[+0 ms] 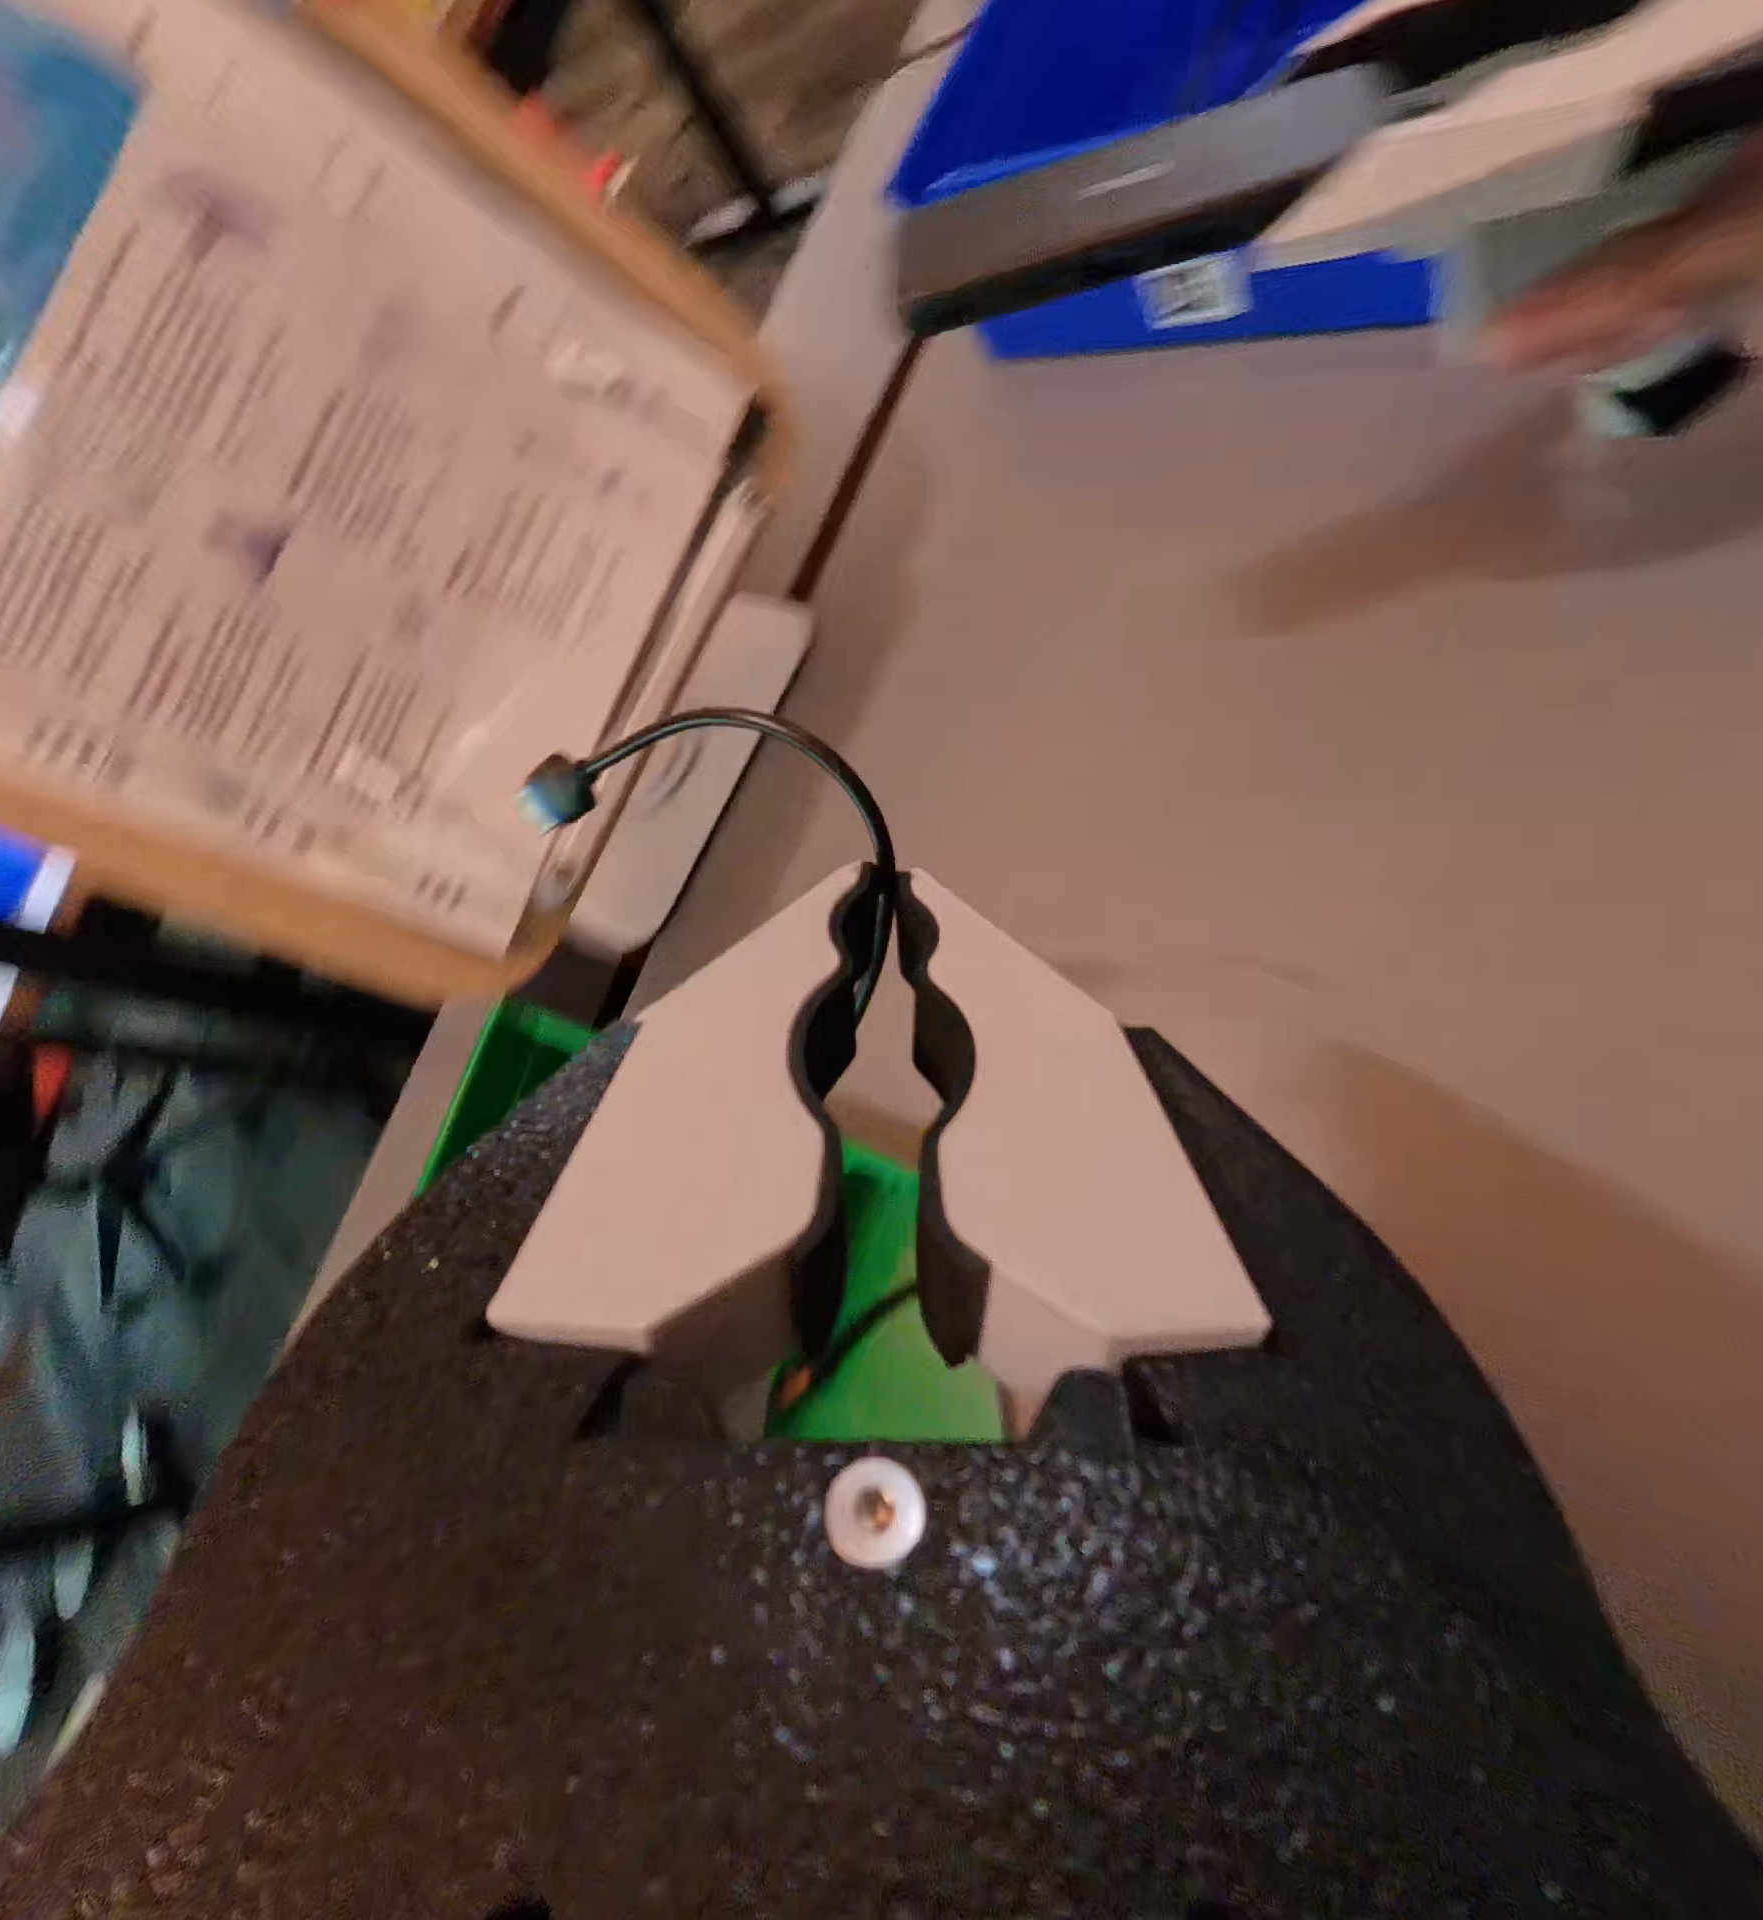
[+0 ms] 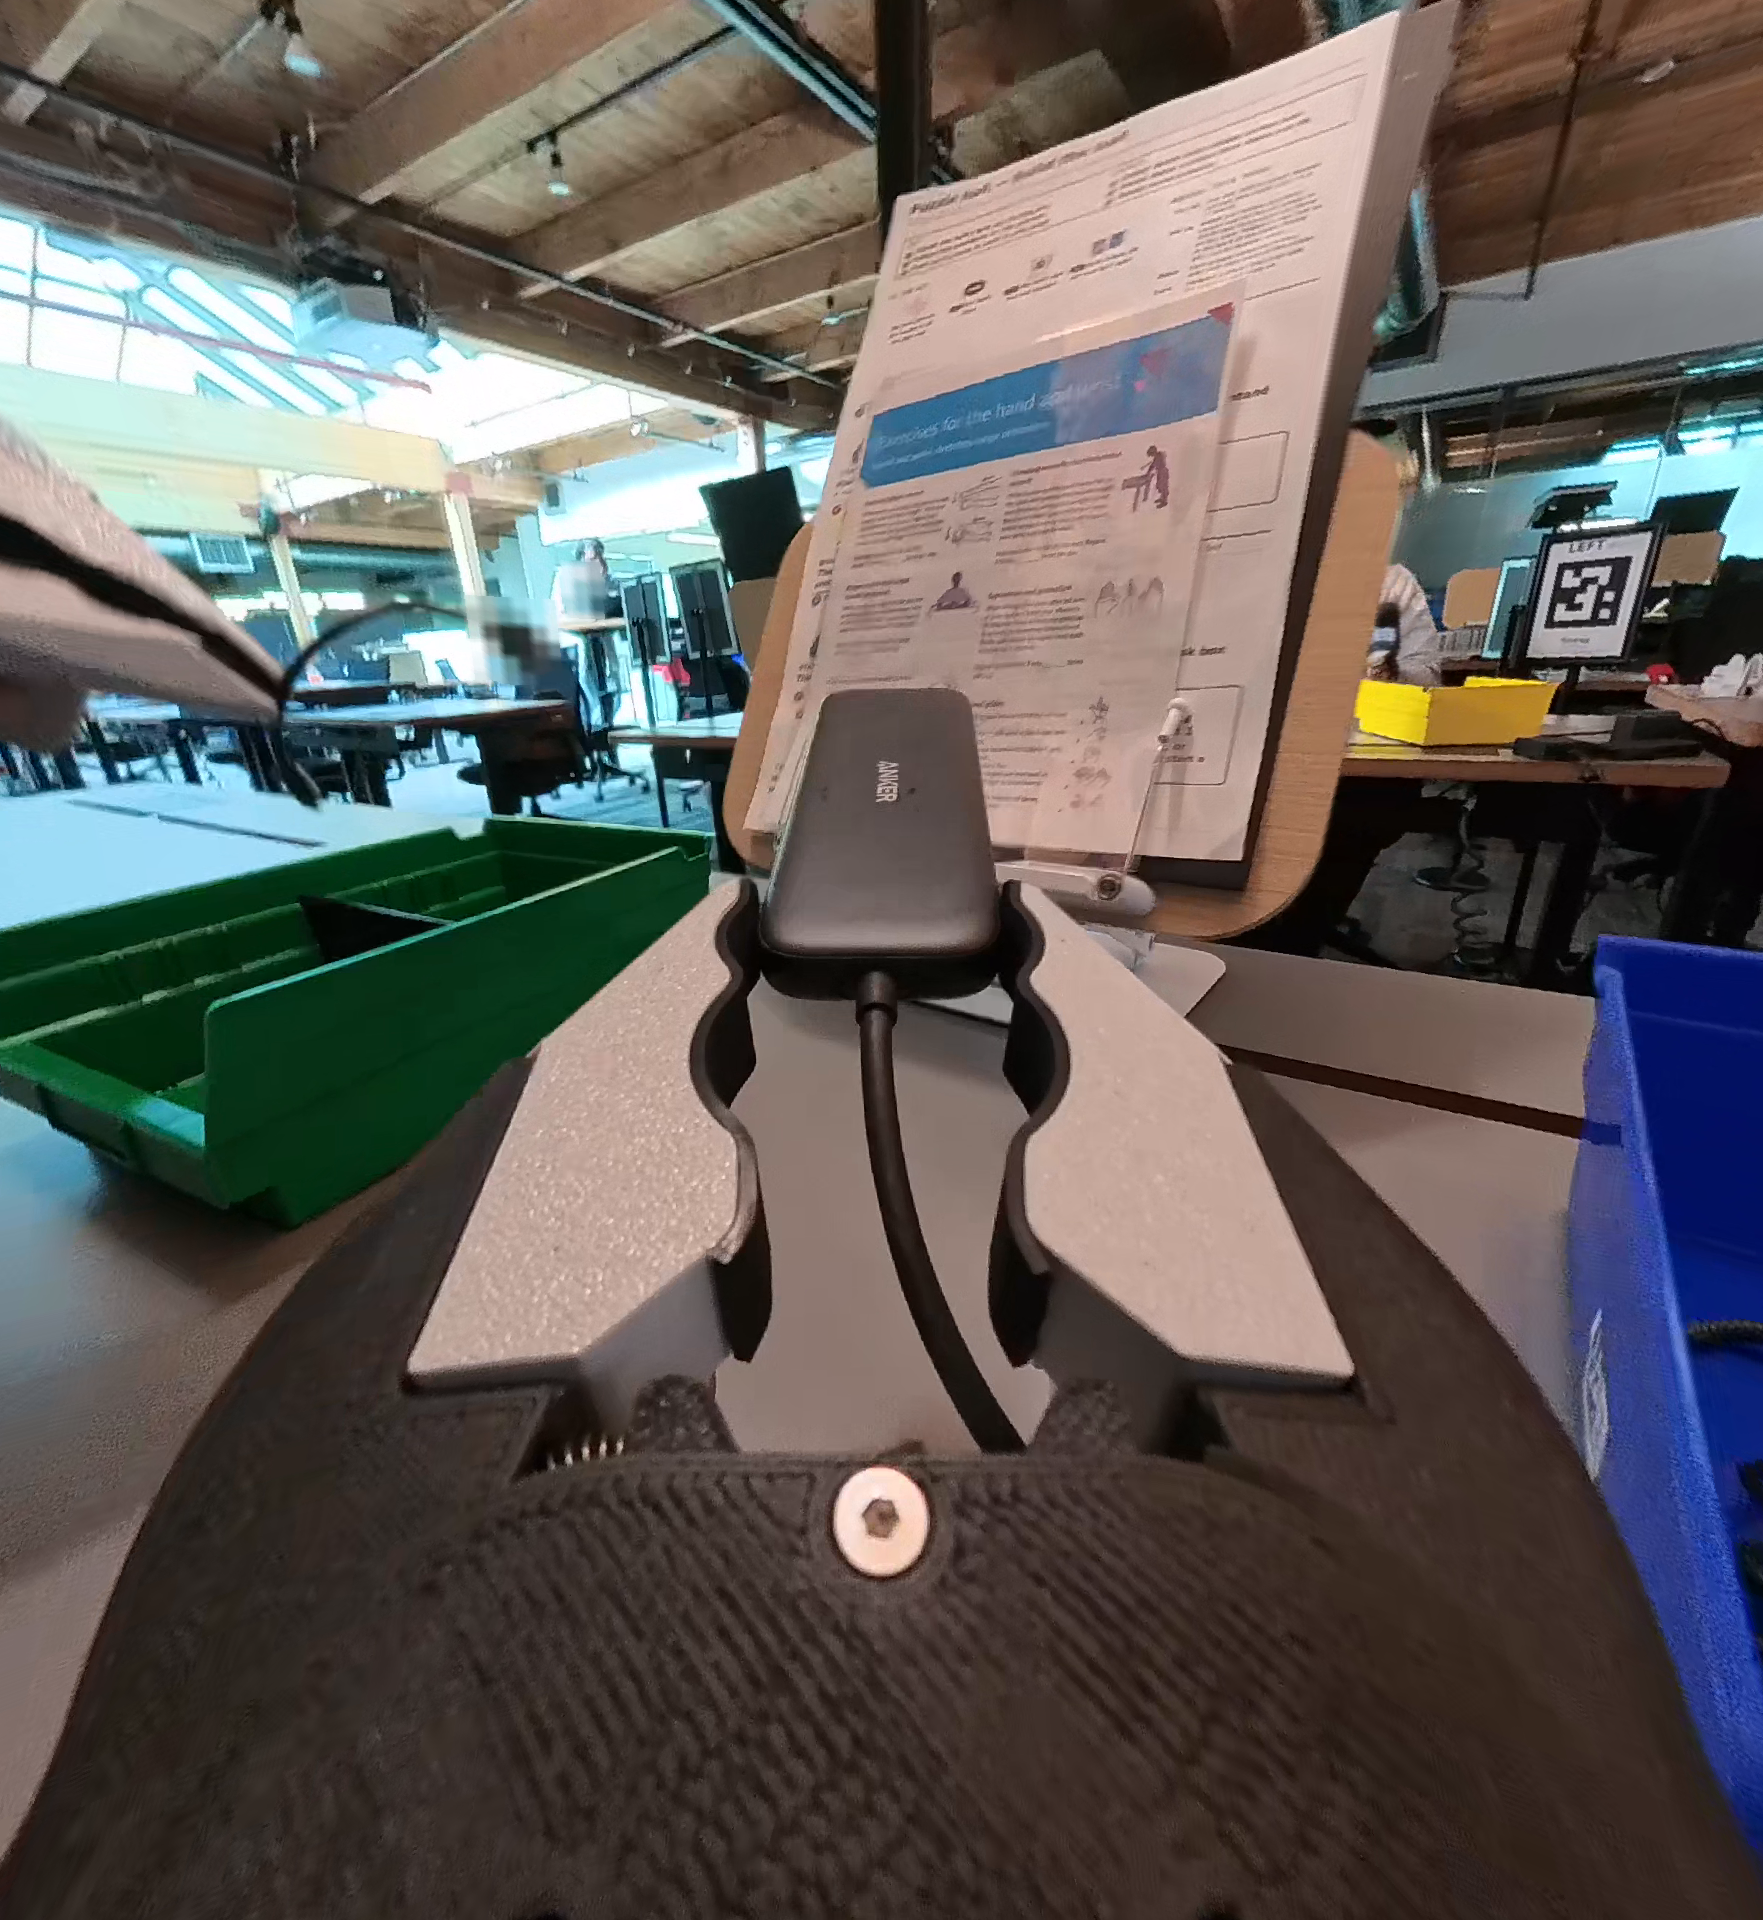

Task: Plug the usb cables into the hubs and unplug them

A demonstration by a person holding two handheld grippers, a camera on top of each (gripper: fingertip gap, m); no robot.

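Note:
My left gripper is shut on a thin black usb cable. The cable arcs up and left out of the fingertips and ends in a small plug held in the air. My right gripper is shut on a dark grey usb hub, held upright above the table, with its thick black lead running back between the fingers. The hub and the right gripper show blurred at the upper right of the left wrist view. The left gripper with its cable shows at the left edge of the right wrist view.
A green bin stands on the grey table at the left. A blue bin with black cables stands at the right. A wooden document stand with printed sheets stands behind the hub. Desks and people are farther off.

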